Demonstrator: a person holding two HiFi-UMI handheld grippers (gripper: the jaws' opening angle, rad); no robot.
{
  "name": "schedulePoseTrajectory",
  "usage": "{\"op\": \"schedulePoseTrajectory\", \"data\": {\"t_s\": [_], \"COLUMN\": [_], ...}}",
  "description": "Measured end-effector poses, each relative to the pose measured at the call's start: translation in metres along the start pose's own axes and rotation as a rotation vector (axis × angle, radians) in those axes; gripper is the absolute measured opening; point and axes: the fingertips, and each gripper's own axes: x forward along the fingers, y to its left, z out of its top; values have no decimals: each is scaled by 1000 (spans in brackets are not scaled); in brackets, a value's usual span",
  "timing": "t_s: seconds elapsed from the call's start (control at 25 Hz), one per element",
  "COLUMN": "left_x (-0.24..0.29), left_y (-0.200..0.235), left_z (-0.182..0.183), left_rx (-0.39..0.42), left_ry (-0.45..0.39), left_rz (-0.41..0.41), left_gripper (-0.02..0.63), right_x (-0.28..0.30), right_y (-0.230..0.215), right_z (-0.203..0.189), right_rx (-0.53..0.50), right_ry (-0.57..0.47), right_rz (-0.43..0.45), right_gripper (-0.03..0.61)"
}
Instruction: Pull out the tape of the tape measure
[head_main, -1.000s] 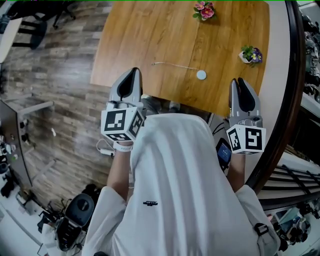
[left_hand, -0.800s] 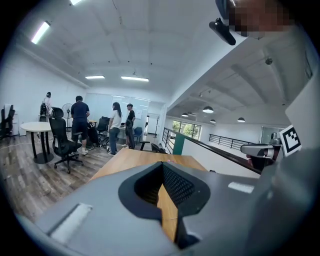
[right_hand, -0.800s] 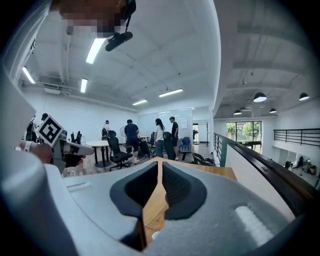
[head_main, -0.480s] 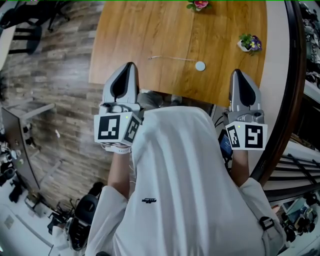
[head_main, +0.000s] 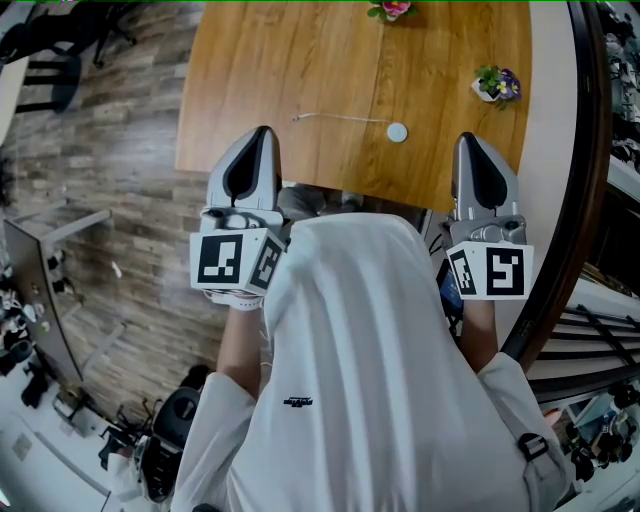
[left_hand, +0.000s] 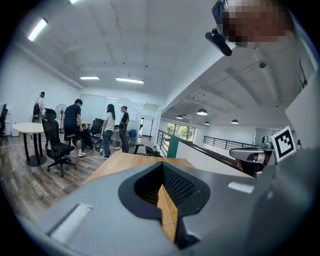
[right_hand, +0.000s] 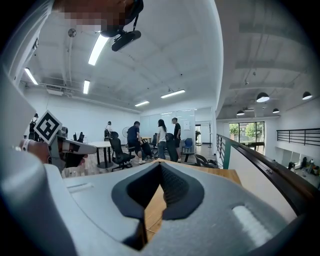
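Tape measure (head_main: 398, 131) on table (head_main: 290, 70), plant (head_main: 497, 84) — right

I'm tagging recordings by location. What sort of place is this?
Probably an open-plan office or lab workspace: a wooden table, a swivel office chair by a round table, people standing among desks, and strip lights overhead.

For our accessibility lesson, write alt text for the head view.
A person in a white shirt holds the left gripper, shut, and the right gripper, just closed empty, before a wooden table bearing a tape measure with tape extended.
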Motion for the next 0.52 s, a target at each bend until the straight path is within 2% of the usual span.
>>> {"op": "schedulePoseTrajectory", "data": {"t_s": [0.52], "left_x": [9], "left_y": [-13], "left_z": [-6], "left_rx": [5], "left_ry": [19], "left_rz": [-28], "left_gripper": [17], "right_x": [-1], "right_y": [-5], "right_z": [-4], "right_rx": [5], "right_ry": [8], "right_rz": [-15], "right_gripper": [2]}}
